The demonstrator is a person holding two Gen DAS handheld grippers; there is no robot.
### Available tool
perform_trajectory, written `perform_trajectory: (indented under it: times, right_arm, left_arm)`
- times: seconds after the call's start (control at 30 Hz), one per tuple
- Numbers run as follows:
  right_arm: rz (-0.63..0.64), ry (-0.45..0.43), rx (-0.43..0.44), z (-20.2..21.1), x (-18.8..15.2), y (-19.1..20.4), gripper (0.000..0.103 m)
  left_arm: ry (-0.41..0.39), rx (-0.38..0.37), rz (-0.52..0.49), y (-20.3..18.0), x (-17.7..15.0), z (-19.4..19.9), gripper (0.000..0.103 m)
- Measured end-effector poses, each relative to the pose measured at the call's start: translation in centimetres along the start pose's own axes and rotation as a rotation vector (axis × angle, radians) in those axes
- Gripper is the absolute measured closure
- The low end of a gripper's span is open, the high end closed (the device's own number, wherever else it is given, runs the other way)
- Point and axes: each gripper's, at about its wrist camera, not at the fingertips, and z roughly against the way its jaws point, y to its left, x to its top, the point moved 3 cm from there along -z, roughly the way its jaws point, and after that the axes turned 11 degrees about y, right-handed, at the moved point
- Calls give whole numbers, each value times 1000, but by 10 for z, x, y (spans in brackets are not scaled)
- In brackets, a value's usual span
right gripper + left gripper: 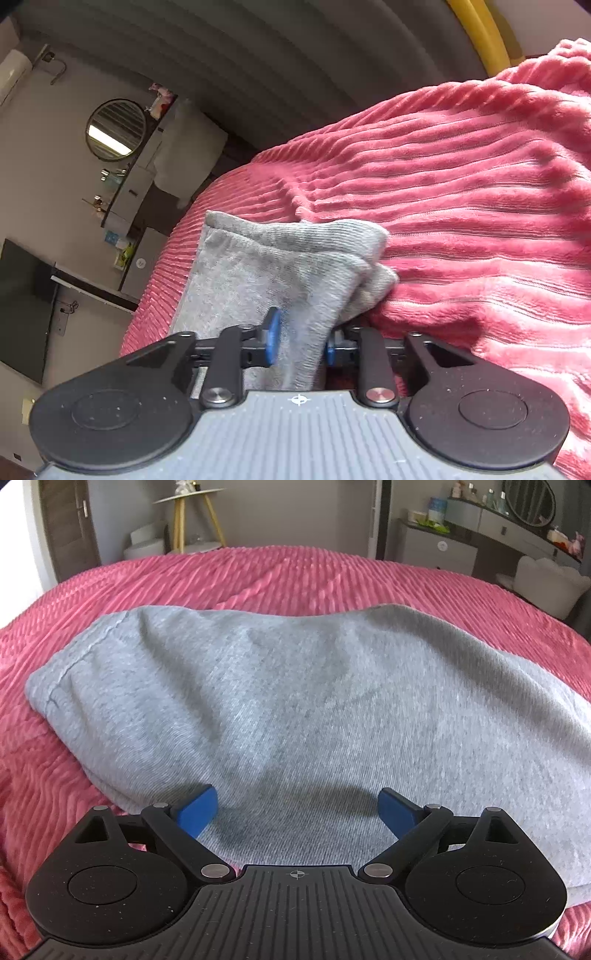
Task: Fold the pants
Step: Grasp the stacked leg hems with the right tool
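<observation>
Fingers of the right gripper (pixel 300 341) clamp a bunched fold of the grey pants (pixel 273 273); fingers of the left gripper (pixel 298 810) stand wide apart over the pants (pixel 295 701), holding nothing.

Blue pads (pixel 197 812) of the left fingers sit just above the cloth. The pants are soft heather-grey knit, folded into a broad pad with a stitched hem at the left corner, lying on the pink ribbed blanket (pixel 258 576) of the bed. In the right view, layered cloth ends bunch past the fingers. No label or writing can be read. Blanket lies bare all around the pants; a dresser (pixel 480 535) and a small round side table (pixel 192 502) stand well beyond the bed's far edge.
</observation>
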Motion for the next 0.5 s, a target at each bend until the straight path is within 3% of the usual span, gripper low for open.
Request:
perform_trajectory:
  times: [0.1,0.5]
  right_arm:
    - [31,-2,13,-1,-1,5,55]
    - [126,-26,-3,-5,-8,23,30]
  left_arm:
    - [0,10,-21,-3,-1,-2,4]
    - [2,5,-18,-1,-1,-2,3]
